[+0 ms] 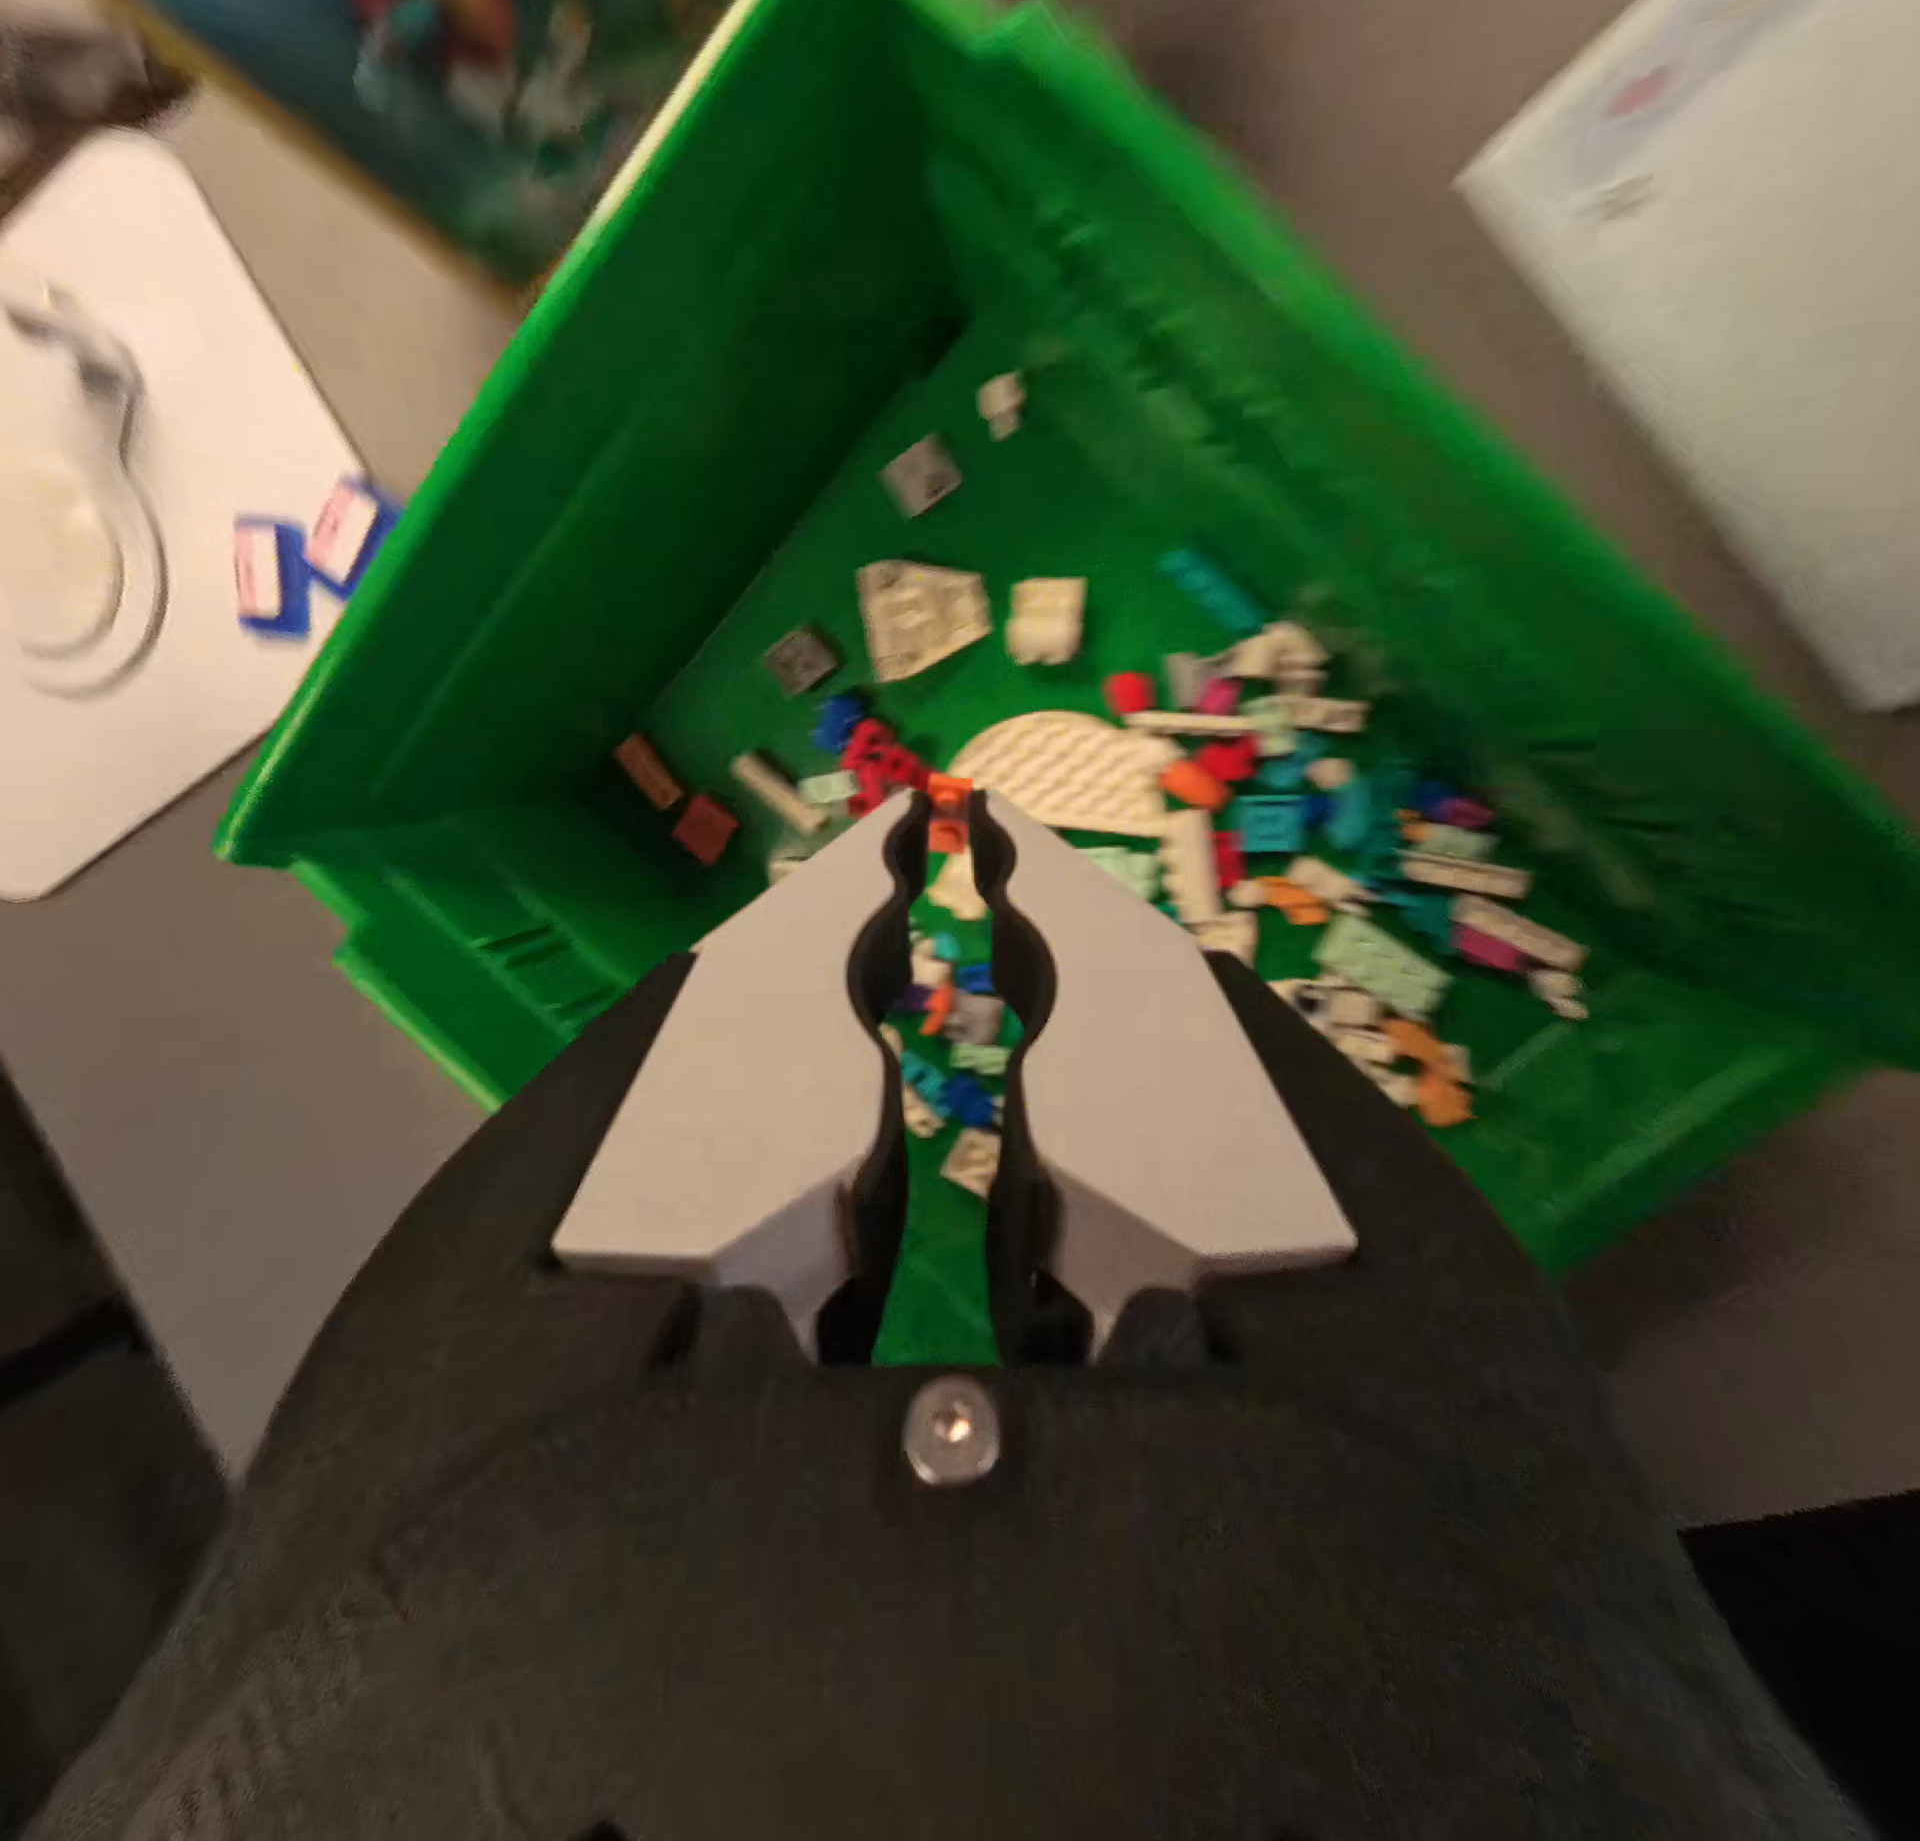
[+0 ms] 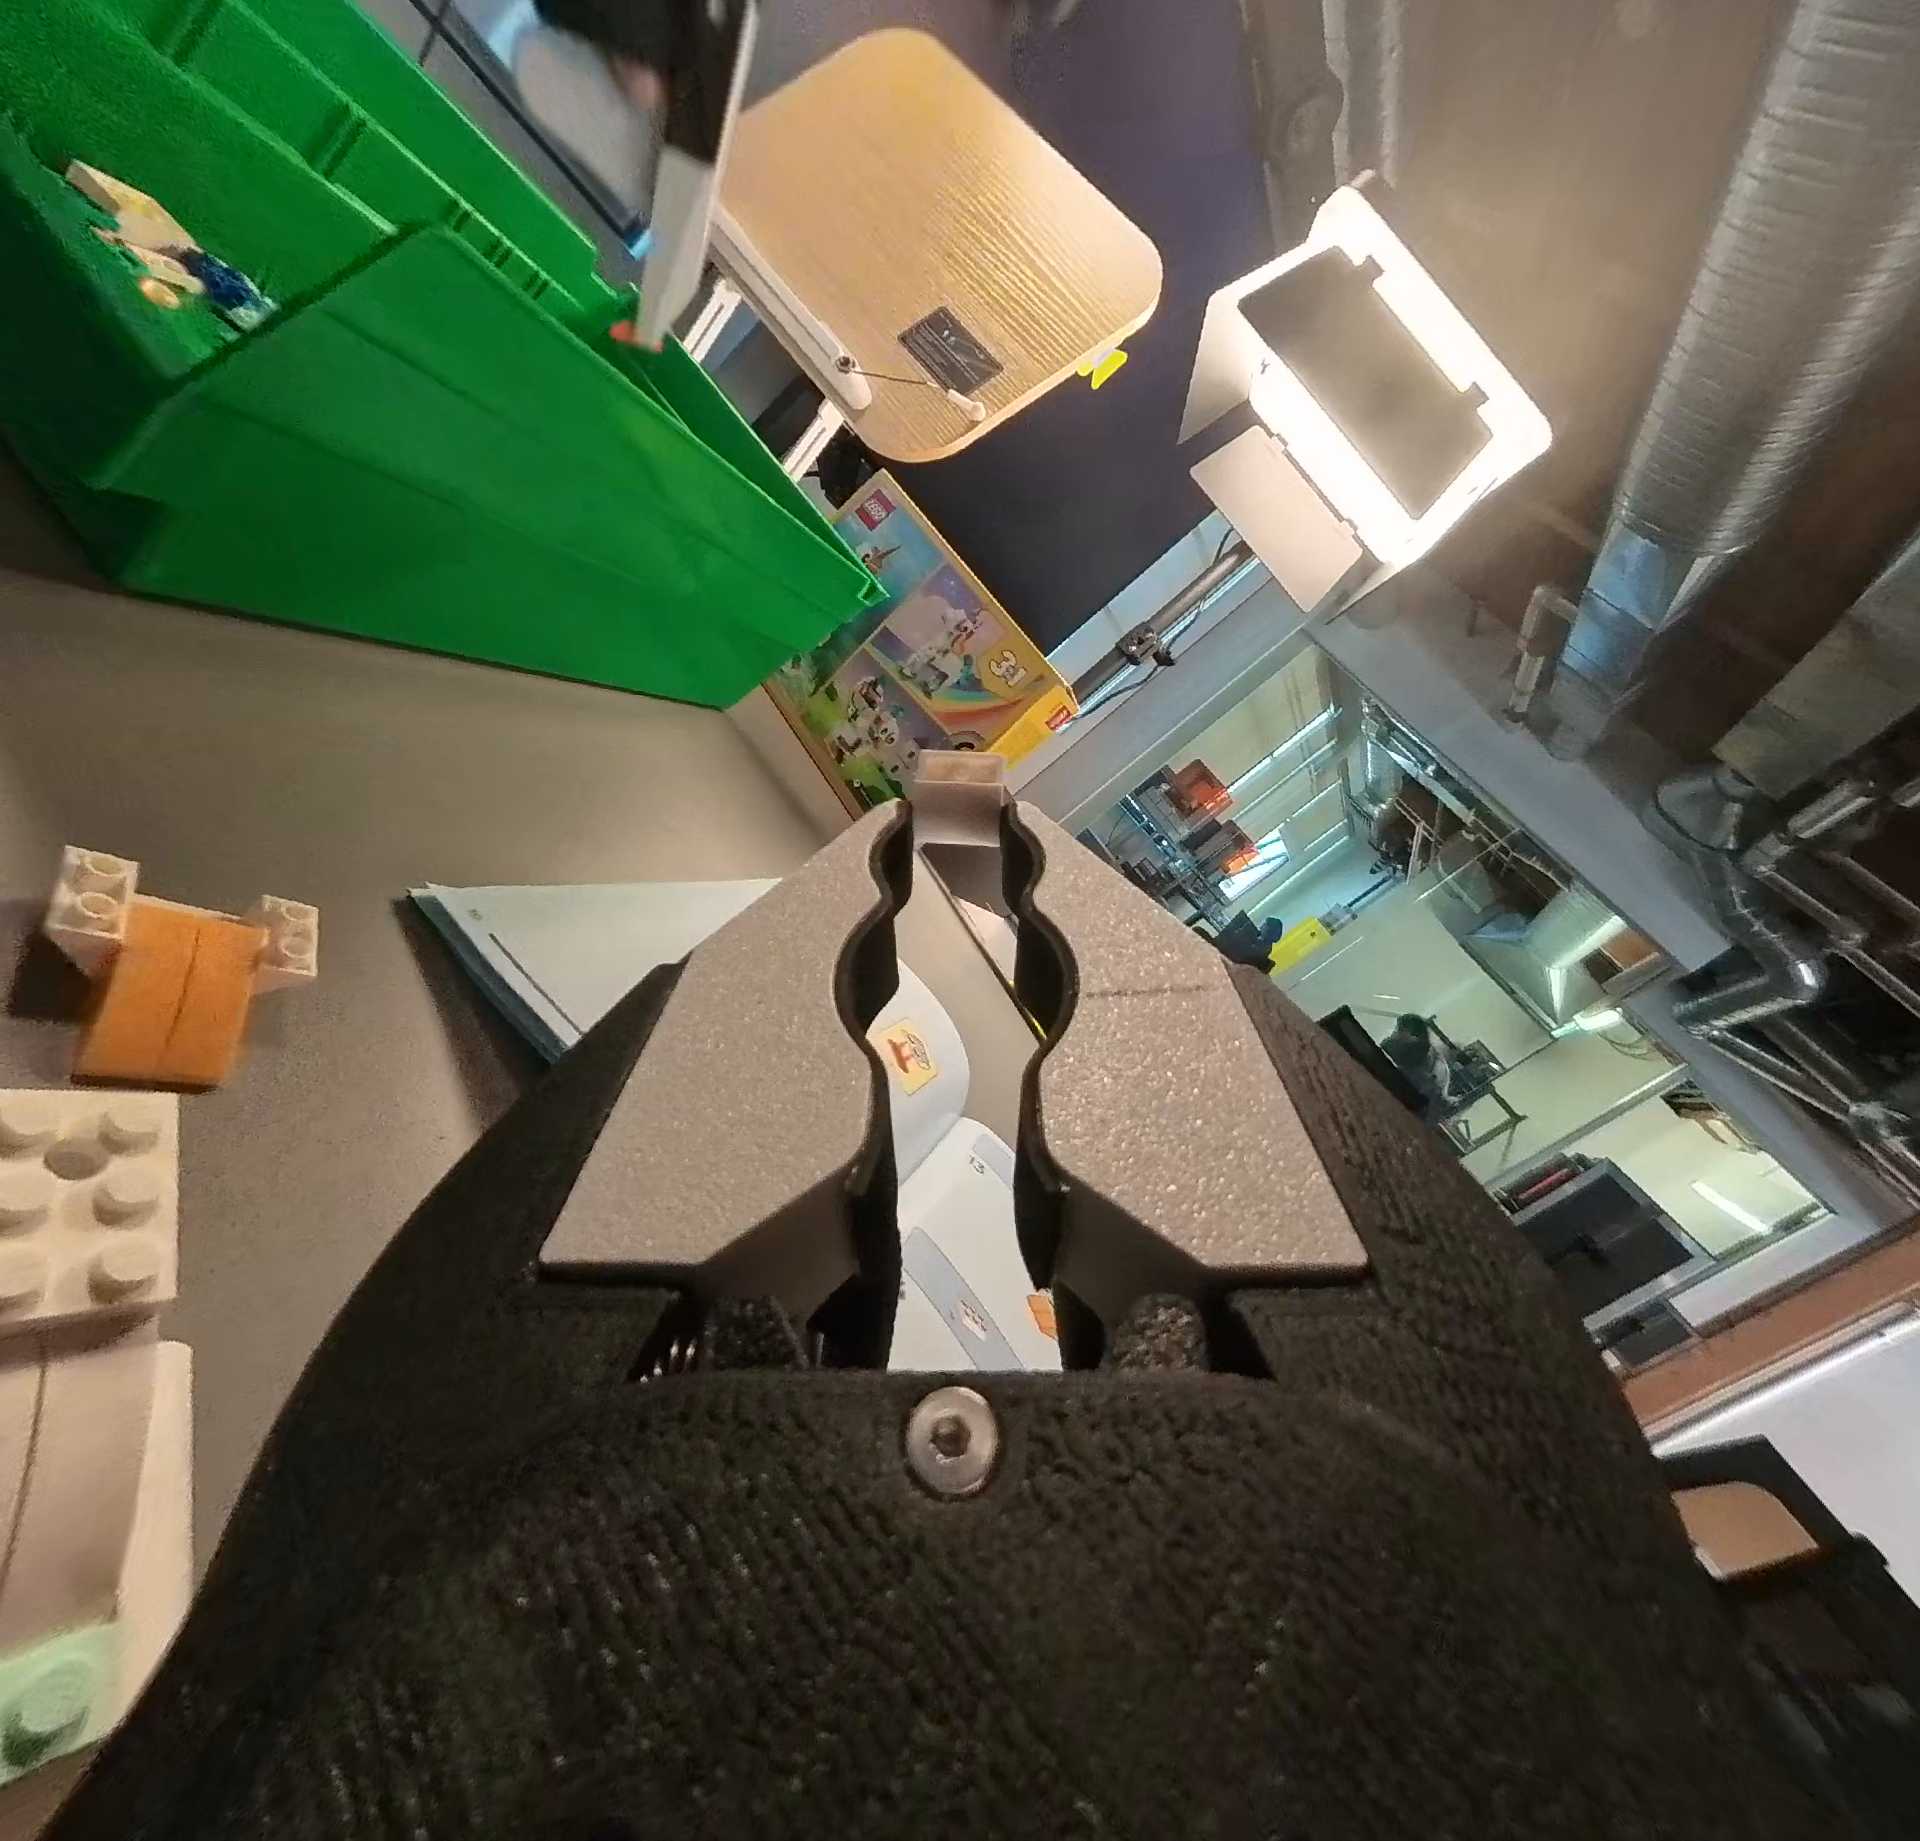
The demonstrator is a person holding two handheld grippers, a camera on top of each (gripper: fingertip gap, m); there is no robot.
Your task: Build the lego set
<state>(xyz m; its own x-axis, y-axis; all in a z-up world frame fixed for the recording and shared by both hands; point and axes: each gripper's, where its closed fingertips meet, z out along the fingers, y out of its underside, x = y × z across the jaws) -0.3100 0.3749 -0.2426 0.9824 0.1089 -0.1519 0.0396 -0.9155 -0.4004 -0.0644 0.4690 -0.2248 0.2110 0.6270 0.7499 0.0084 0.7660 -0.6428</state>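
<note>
My left gripper [image 1: 948, 804] is shut on a small orange lego piece [image 1: 948, 815] and holds it above the green bin [image 1: 582, 544], which holds several loose bricks, among them a white rounded plate [image 1: 1070, 768]. The view is blurred. In the right wrist view the left gripper [image 2: 649, 331] shows far off over the bin [image 2: 416, 503] with the orange piece [image 2: 623, 332] at its tip. My right gripper [image 2: 961, 804] is shut on a small white piece [image 2: 961, 773] and is held above the table. A partial build of orange tiles and white bricks [image 2: 171, 970] sits at the left.
A white lego plate [image 2: 73, 1199] and a pale green piece [image 2: 47, 1698] lie at the left edge. An open instruction booklet [image 2: 582, 950] lies under my right gripper. The lego box [image 2: 925, 638] stands beyond the bin. A white board [image 1: 125, 503] lies left of the bin. My hands' fingertips stand some 25 cm from each other.
</note>
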